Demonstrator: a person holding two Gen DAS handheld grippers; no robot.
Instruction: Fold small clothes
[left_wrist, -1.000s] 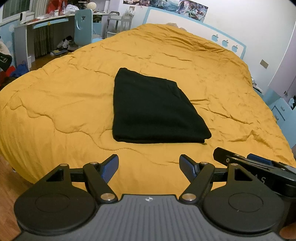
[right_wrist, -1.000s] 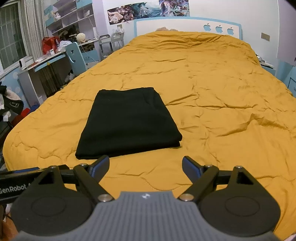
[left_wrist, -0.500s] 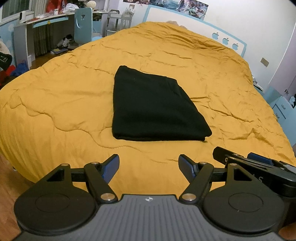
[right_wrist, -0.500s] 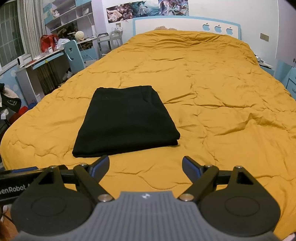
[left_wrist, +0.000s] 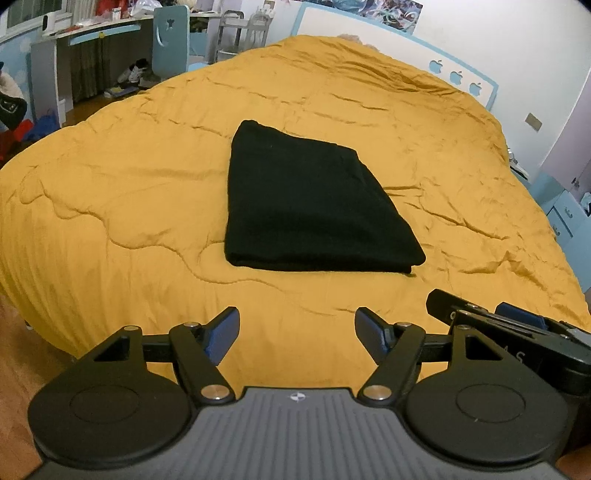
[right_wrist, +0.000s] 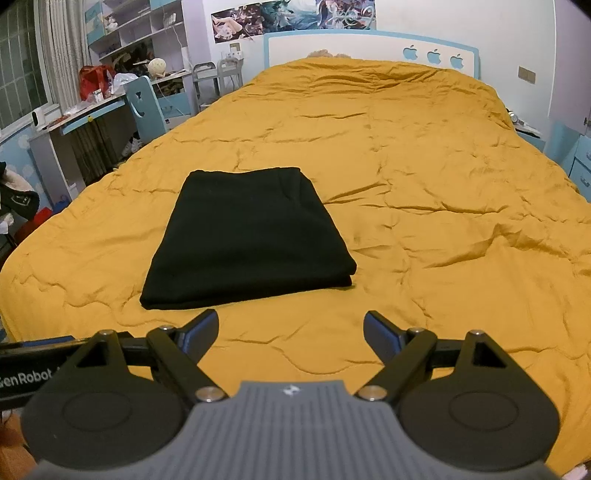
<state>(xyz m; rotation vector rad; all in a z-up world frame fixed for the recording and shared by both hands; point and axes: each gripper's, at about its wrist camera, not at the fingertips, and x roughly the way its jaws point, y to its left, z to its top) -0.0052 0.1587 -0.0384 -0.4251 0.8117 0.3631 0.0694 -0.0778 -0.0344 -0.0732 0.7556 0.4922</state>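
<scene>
A black garment (left_wrist: 310, 206) lies folded into a flat rectangle on the mustard quilt (left_wrist: 129, 177) of the bed; it also shows in the right wrist view (right_wrist: 243, 236). My left gripper (left_wrist: 295, 332) is open and empty, held over the bed's near edge, well short of the garment. My right gripper (right_wrist: 291, 330) is open and empty too, beside the left one, also short of the garment. The right gripper's body (left_wrist: 517, 332) shows at the lower right of the left wrist view.
The quilt (right_wrist: 443, 184) covers the whole bed up to a white and blue headboard (right_wrist: 369, 48). A desk (right_wrist: 74, 122), a blue chair (right_wrist: 146, 107) and cluttered shelves stand left of the bed. A blue nightstand (right_wrist: 581, 162) is at the right. Wooden floor (left_wrist: 22, 354) lies below the bed's edge.
Both grippers have drawn slightly back and tilted, so the garment sits a little higher in the left view. The garment has not moved. Both stay open.
</scene>
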